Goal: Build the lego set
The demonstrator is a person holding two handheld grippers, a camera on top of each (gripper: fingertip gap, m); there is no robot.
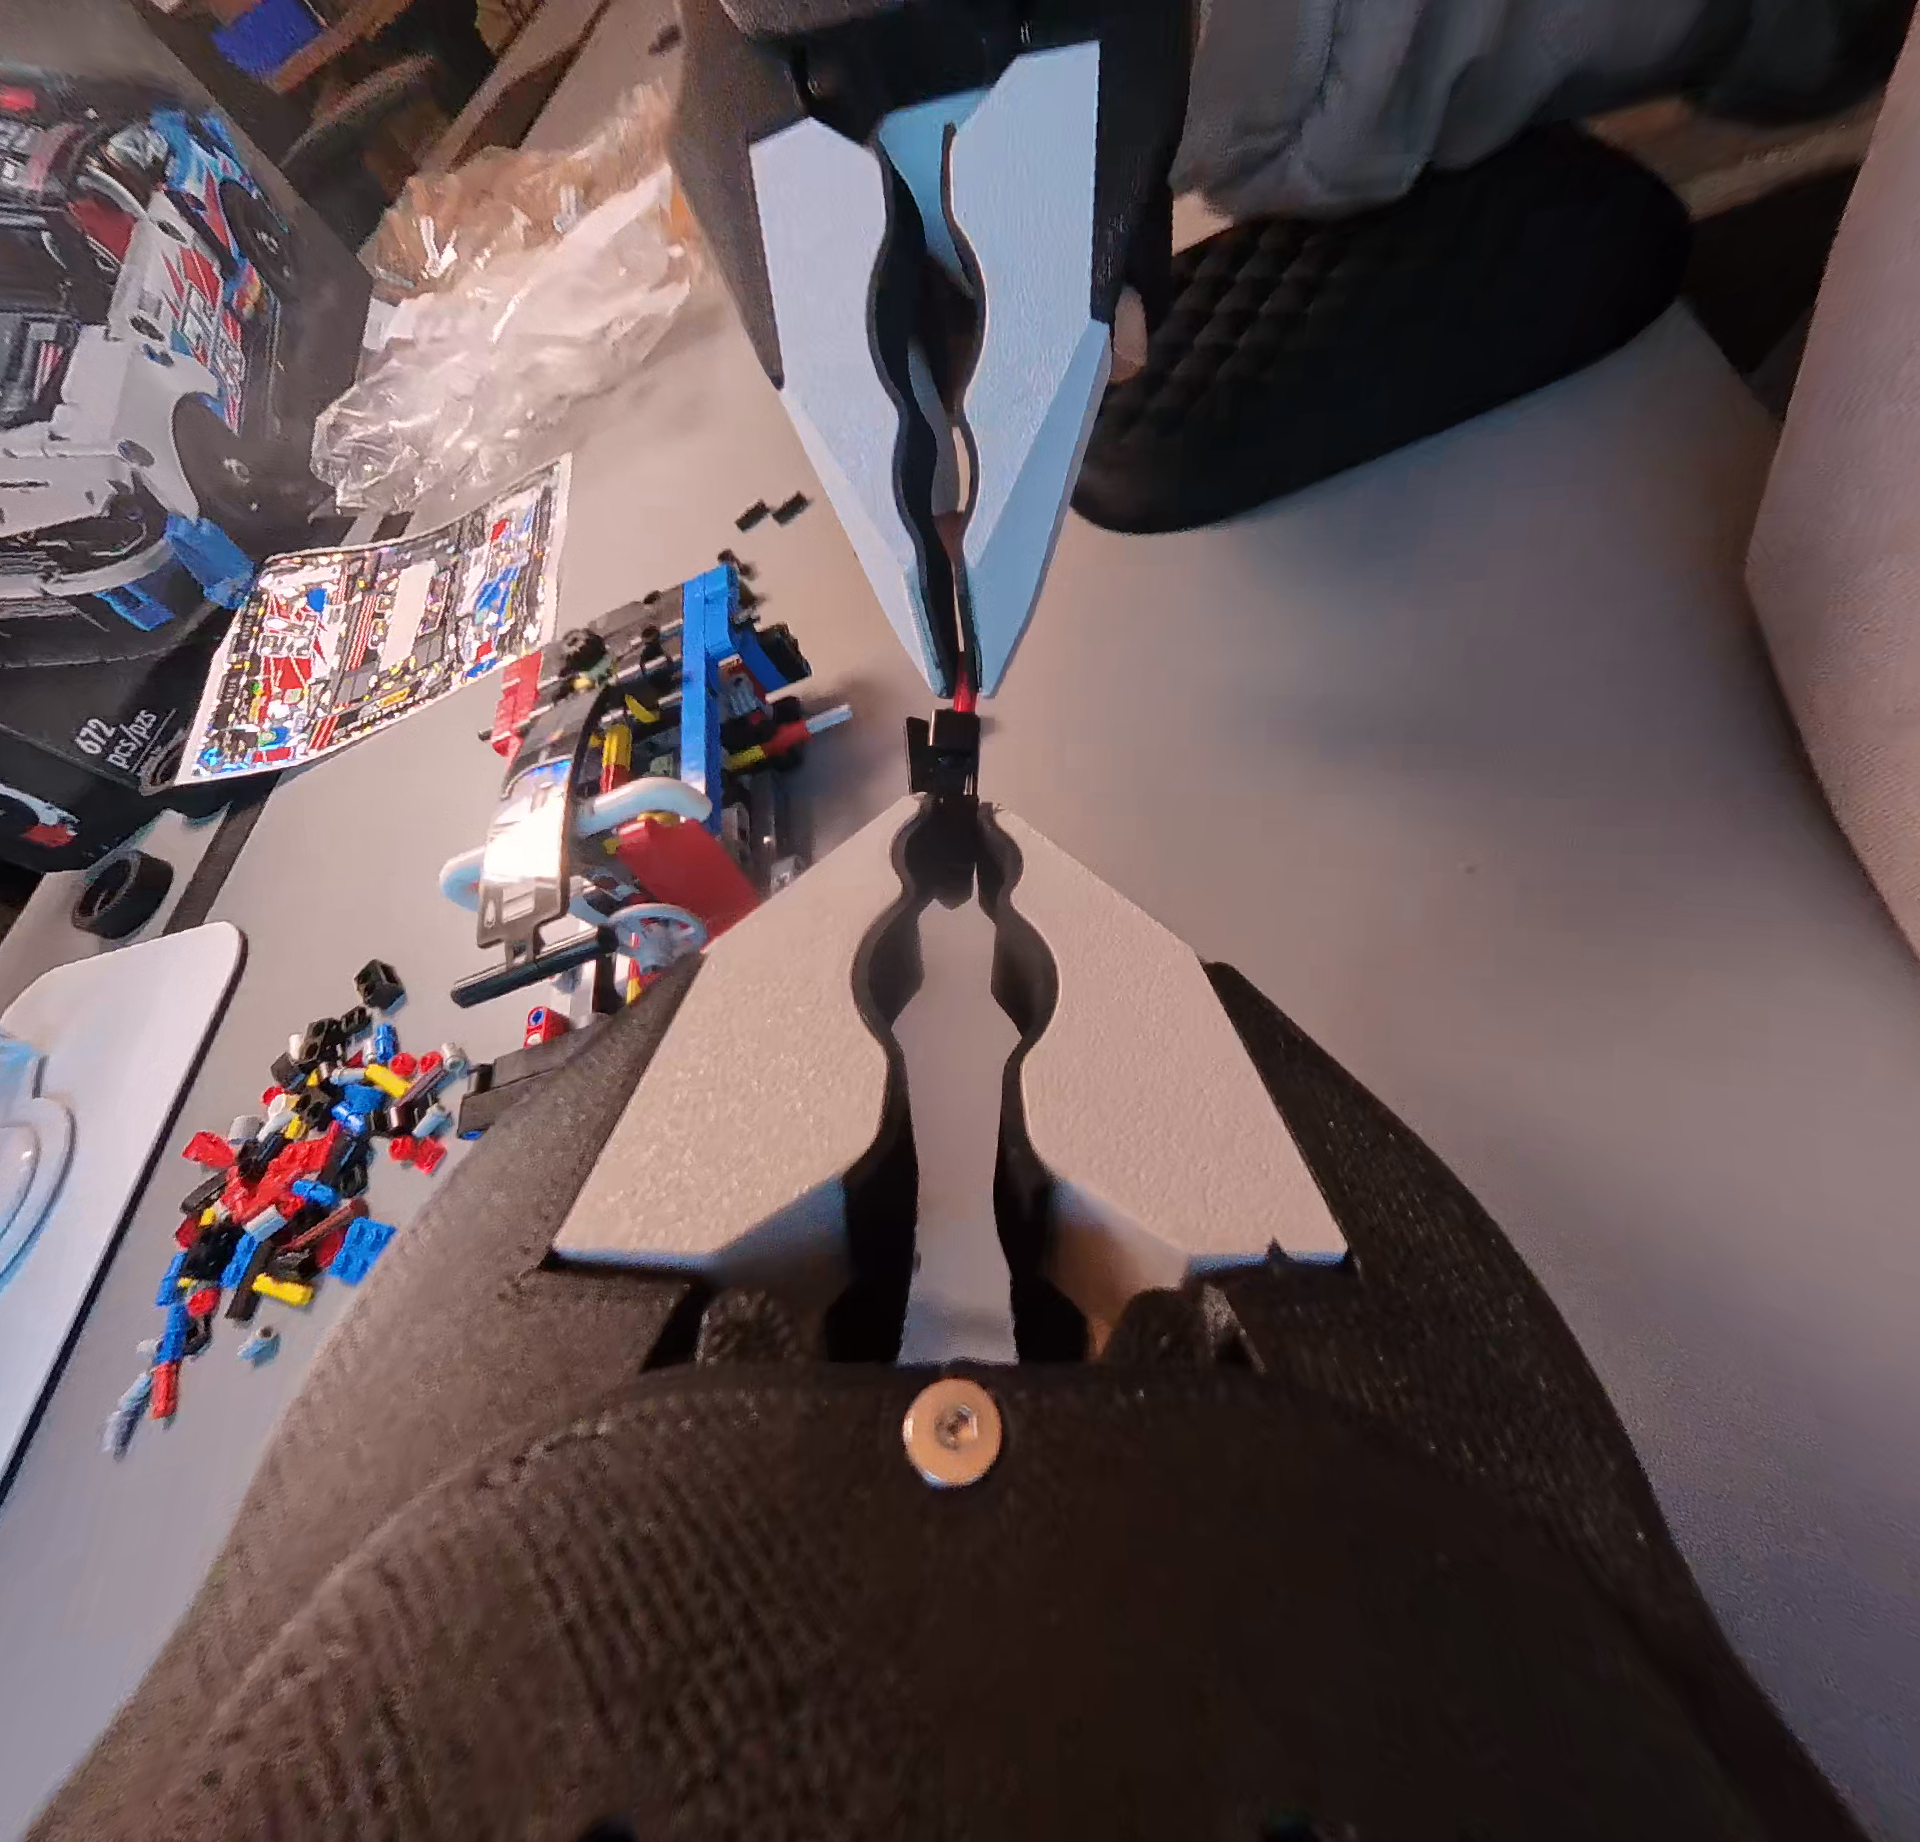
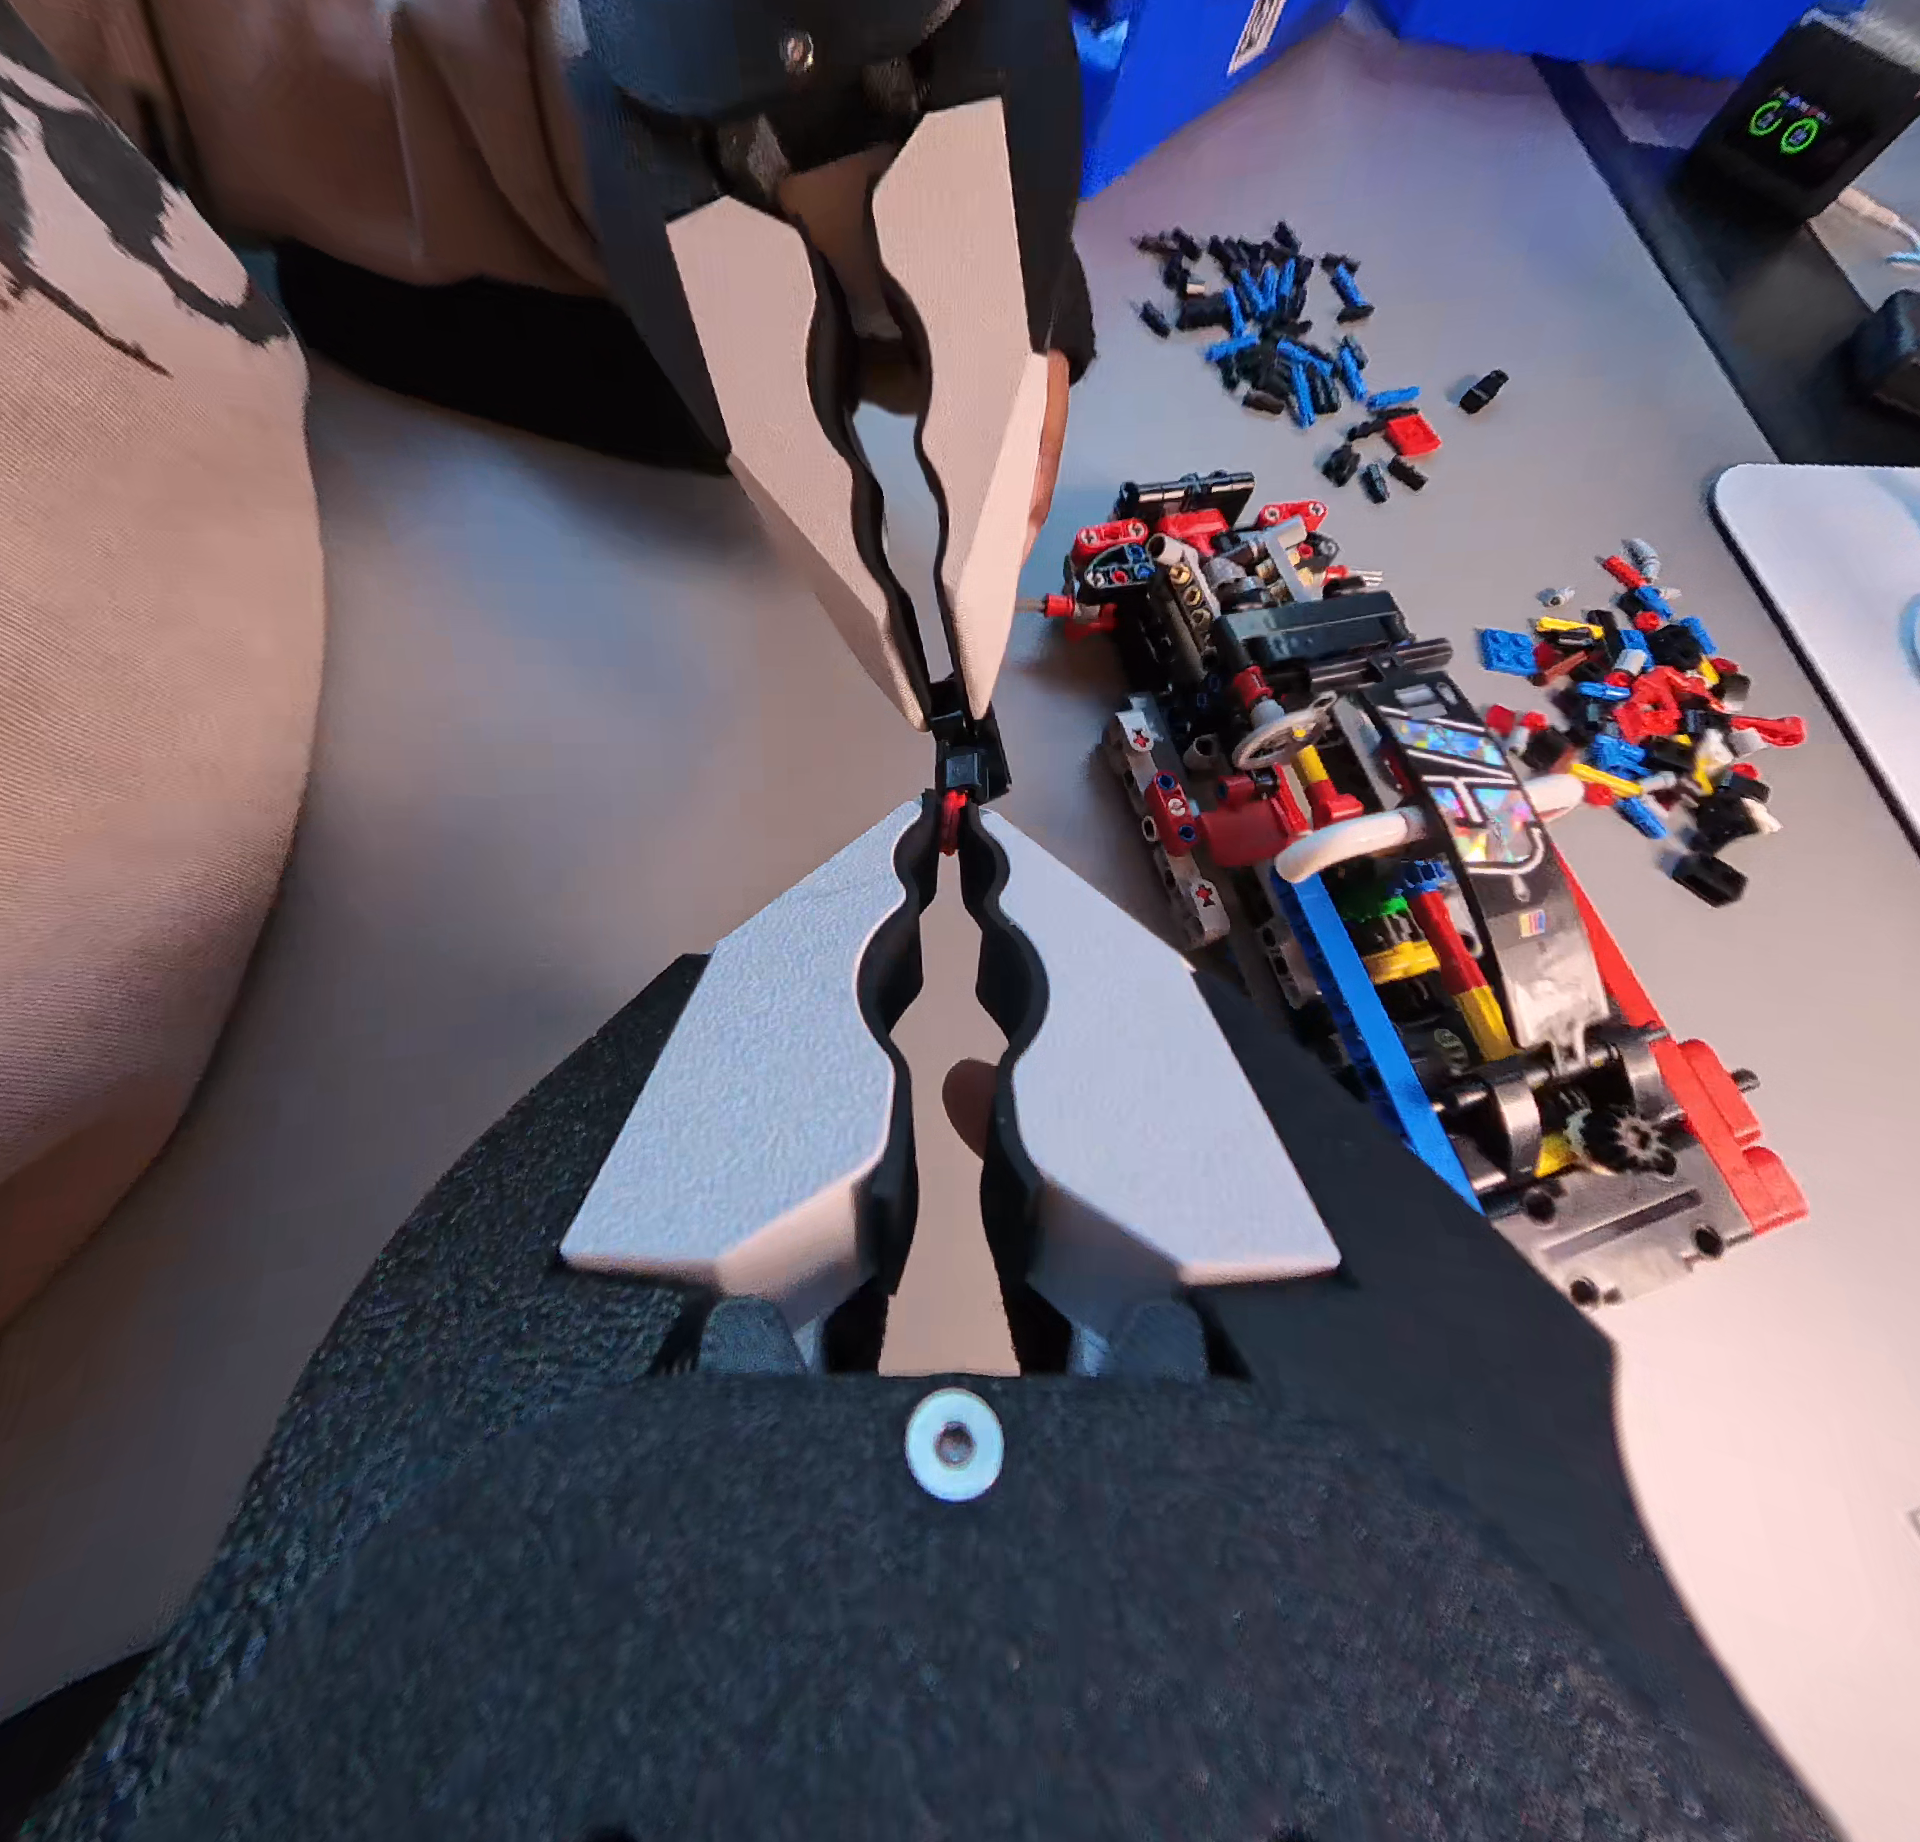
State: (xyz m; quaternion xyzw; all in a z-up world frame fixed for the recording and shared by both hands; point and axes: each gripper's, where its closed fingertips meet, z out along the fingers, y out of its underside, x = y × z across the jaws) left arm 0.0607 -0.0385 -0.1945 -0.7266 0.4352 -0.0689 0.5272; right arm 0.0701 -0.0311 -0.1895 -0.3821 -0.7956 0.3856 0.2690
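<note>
My left gripper (image 1: 951, 828) is shut on a small black connector piece (image 1: 940, 753) and holds it above the grey table. My right gripper (image 2: 951, 824) is shut on a short red pin (image 2: 949, 818). The two grippers meet tip to tip, and the red pin's end touches or sits in the black piece (image 2: 971, 753). In the left wrist view the right gripper (image 1: 961, 686) comes down from the top with the red pin (image 1: 963, 693). In the right wrist view the left gripper (image 2: 951, 706) comes down from the top. The partly built car (image 2: 1403, 857) lies on the table beside them; it also shows in the left wrist view (image 1: 644, 784).
A pile of loose mixed bricks (image 2: 1652, 722) (image 1: 281, 1200) lies beyond the car, and blue and black pins (image 2: 1278, 327) farther off. A sticker sheet (image 1: 384, 618), the set's box (image 1: 125, 338), plastic bags (image 1: 520, 306), a tyre (image 1: 125, 888) and a white pad (image 2: 1829, 597) lie around.
</note>
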